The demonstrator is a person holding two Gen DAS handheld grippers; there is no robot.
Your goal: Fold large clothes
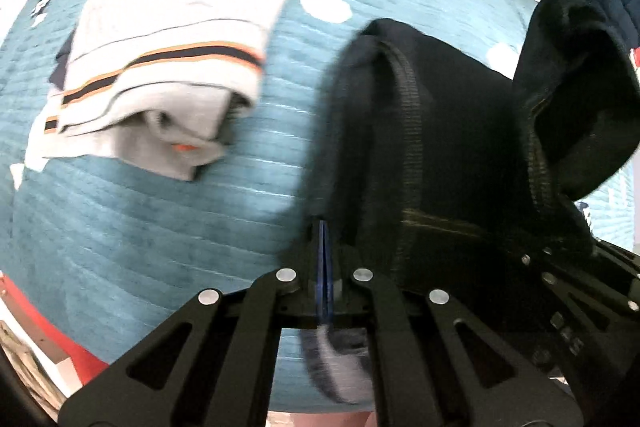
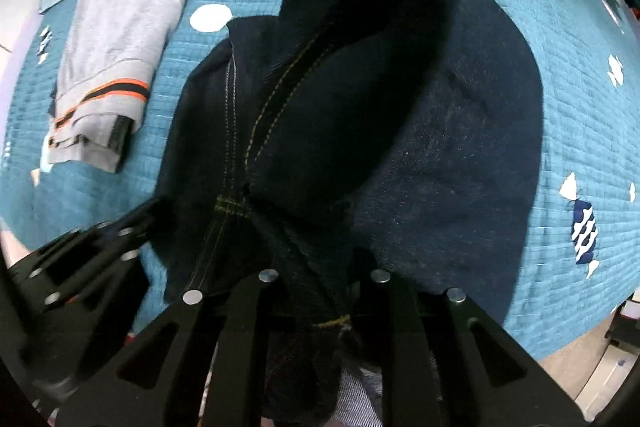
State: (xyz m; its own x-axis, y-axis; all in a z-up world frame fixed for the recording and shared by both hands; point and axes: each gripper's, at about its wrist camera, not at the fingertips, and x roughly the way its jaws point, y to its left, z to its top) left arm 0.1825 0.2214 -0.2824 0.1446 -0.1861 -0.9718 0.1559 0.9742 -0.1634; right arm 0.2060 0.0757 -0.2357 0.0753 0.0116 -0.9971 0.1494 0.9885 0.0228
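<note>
Two wrist views over a bed covered by a teal quilt (image 1: 140, 227) printed with white shapes. Left gripper (image 1: 323, 251): jaws pressed together, the blue pads meeting edge to edge; the dark jeans (image 1: 440, 131) lie just beside its right finger, but whether any cloth is pinched between the pads cannot be told. Right gripper (image 2: 320, 291): jaws slightly parted with a bunch of the jeans (image 2: 440, 147) running up between the fingers; the pads themselves are hidden by the cloth, so a firm grip cannot be confirmed. The jeans are dark navy denim with yellow stitching, heaped on the quilt in front of both tools; in the right view a seam junction sits near the middle of the heap and a fuzzy inner face is turned outward on the right side. One fold rises toward the upper edge of that view. In the left view a flap of the same garment stands up at the far right. A grey top (image 1: 180, 27) with orange and dark stripes lies folded on the quilt to the left, apart from the jeans. The left tool also appears at the lower left of the right view.
</note>
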